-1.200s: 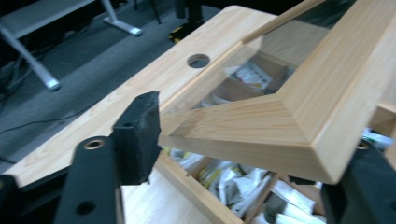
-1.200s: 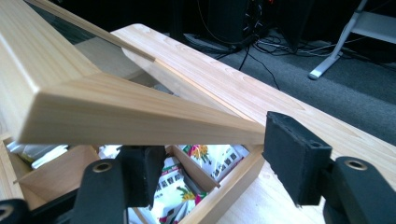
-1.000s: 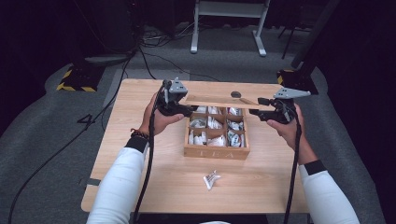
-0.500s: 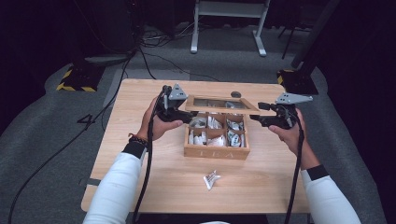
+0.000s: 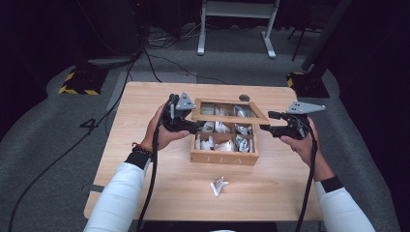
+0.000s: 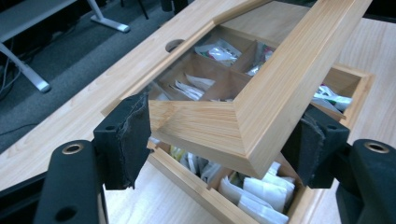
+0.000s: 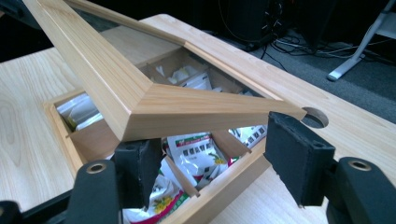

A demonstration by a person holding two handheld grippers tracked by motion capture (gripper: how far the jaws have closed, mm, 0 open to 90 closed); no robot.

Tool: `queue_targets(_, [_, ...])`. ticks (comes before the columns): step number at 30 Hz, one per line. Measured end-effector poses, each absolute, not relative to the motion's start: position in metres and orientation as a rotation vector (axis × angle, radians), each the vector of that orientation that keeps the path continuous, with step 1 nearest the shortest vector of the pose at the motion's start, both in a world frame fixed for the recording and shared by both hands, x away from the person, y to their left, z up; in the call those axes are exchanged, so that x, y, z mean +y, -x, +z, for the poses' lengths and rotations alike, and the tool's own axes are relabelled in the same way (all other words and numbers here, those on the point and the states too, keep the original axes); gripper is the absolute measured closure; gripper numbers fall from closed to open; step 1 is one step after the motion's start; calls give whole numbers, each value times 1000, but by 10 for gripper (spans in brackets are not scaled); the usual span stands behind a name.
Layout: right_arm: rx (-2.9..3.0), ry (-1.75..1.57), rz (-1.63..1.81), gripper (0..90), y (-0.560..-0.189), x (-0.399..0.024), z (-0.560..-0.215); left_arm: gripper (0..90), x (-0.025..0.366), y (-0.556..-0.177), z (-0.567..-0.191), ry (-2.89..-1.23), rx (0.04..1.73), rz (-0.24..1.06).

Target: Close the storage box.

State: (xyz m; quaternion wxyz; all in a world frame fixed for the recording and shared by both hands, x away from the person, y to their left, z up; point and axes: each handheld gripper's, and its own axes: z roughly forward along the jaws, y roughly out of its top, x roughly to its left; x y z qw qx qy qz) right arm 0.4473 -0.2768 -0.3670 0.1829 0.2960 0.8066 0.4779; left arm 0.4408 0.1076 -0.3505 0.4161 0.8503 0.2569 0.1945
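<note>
The tea box (image 5: 223, 155) is showing pale honey wood, its lid (image 6: 261, 98) glowing the same tone. Inside the box, white sachets (image 7: 194, 151) are flashing green and yellow print. Beside the lid, black jaw pads are looking frayed and matte.

The high view looks forward and down from above the person's side, far enough back to take in the whole table (image 5: 145, 159) and the dark floor beyond it. The left gripper view sits low and very close, looking along its own jaws across the wooden box (image 6: 261, 205) toward the table's far edge. The right gripper view looks in, equally close, from the opposite end. All three views share the box, its raised lid (image 7: 126, 88) and the round hole (image 5: 244, 98) in the tabletop.
</note>
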Motion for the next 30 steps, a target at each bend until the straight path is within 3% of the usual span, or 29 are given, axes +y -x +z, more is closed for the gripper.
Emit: queue_targets(30, [2376,-806,1250,366,-431,-274,-394,273,112,-428,-382,-2191,628,432])
